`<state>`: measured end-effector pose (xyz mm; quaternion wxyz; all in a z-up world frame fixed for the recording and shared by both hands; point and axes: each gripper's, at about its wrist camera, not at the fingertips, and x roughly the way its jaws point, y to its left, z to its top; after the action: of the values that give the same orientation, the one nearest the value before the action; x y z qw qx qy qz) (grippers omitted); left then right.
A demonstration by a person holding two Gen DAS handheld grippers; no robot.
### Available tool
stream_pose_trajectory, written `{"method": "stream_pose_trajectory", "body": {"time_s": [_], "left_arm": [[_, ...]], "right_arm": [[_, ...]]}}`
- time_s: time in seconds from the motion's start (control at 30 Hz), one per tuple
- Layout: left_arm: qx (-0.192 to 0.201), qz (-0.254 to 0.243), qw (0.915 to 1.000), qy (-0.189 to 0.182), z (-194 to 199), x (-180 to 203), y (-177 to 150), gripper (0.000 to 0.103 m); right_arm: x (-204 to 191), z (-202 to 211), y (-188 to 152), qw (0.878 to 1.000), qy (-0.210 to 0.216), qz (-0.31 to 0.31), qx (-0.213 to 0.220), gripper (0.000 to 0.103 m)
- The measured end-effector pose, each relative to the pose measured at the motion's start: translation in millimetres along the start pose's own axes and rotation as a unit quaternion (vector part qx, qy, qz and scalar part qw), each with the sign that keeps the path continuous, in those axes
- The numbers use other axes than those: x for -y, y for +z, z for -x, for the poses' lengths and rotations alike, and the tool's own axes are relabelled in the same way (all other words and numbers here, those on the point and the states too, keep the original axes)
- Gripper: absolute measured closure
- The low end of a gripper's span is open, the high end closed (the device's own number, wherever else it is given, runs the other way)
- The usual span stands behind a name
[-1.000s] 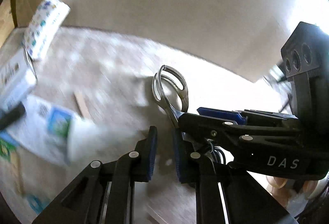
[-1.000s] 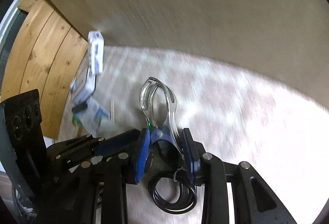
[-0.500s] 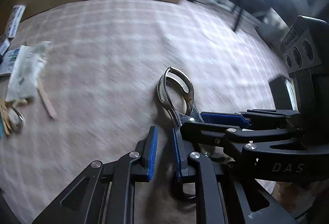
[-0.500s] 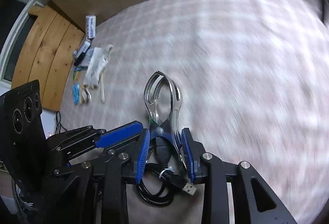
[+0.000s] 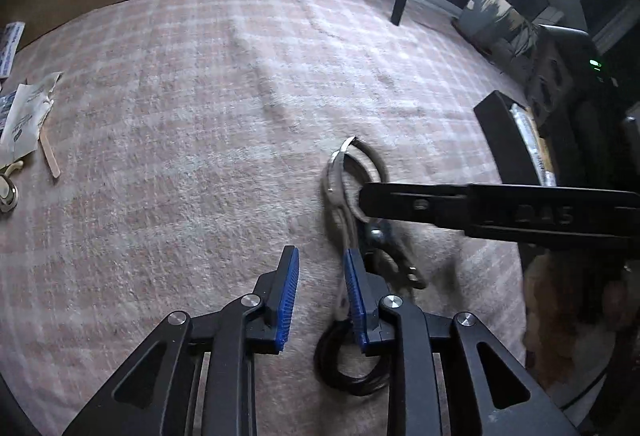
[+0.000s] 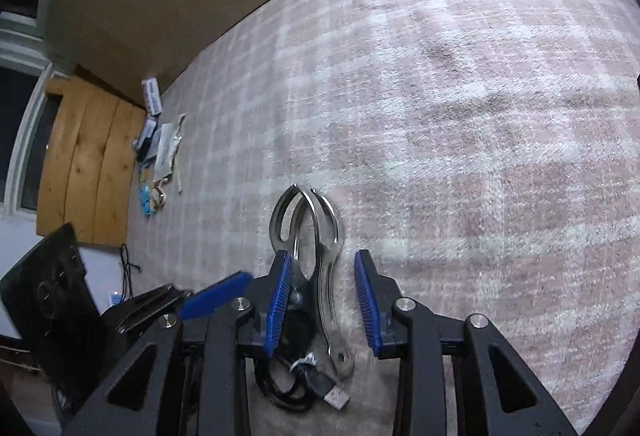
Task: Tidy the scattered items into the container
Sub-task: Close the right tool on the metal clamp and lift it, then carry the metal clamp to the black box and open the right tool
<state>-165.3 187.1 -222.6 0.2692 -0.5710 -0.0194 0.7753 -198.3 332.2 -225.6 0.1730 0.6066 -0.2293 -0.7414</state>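
1. Far left of the metal tongs, a paper packet and a wooden stick lie on the pink checked carpet.
2. Just left of the tongs, the left gripper is opening; only carpet shows between its blue pads.
3. The tongs lie on the carpet, blurred, with their looped ends pointing away from the cameras.
4. A coiled black cable sits at their near end.
5. The right gripper straddles the tongs with its jaws apart. Its left pad is against them and its right pad stands clear.
6. Right of the tongs stands a black box wall.
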Motion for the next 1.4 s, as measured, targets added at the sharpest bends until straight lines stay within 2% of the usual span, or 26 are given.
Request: {"method": "stream_pose_trajectory", "body": {"time_s": [0.1,0.2,0.23,0.37,0.5,0.53,0.67,0.87,1.2,1.4], "left_arm": [[0.005,-0.012,0.9999,-0.008,5,11,-3,0.071],[-0.004,-0.042,0.9991,0.01,-2,25,-8,0.07],[-0.008,-0.041,0.9991,0.013,-6,26,-9,0.071],[-0.012,-0.003,0.9998,-0.016,-14,20,-7,0.072],[0.0,-0.014,0.9995,-0.027,-10,28,-1,0.076],[0.002,-0.025,0.9992,-0.032,-6,34,0,0.077],[0.012,-0.055,0.9981,-0.026,0,55,3,0.077],[0.021,-0.063,0.997,-0.042,5,82,4,0.077],[0.039,-0.138,0.9862,-0.083,19,176,11,0.077],[0.04,-0.196,0.9728,-0.117,18,254,12,0.077]], "right_arm": [[-5,-1,0,1.0,-0.013,0.011,-0.001,0.075],[-3,0,-2,1.0,-0.017,0.007,-0.001,0.081],[-1,0,-2,1.0,-0.016,0.006,-0.001,0.082],[1,2,-6,1.0,-0.004,0.007,0.001,0.087],[1,4,-9,1.0,0.001,0.004,0.003,0.091],[2,6,-10,1.0,0.005,-0.001,0.005,0.094],[7,27,-11,0.999,0.011,-0.01,0.034,0.094],[21,61,-18,0.998,0.022,-0.023,0.061,0.096],[59,150,-51,0.99,0.006,-0.047,0.132,0.096],[97,211,-81,0.979,-0.01,-0.083,0.187,0.096]]}}
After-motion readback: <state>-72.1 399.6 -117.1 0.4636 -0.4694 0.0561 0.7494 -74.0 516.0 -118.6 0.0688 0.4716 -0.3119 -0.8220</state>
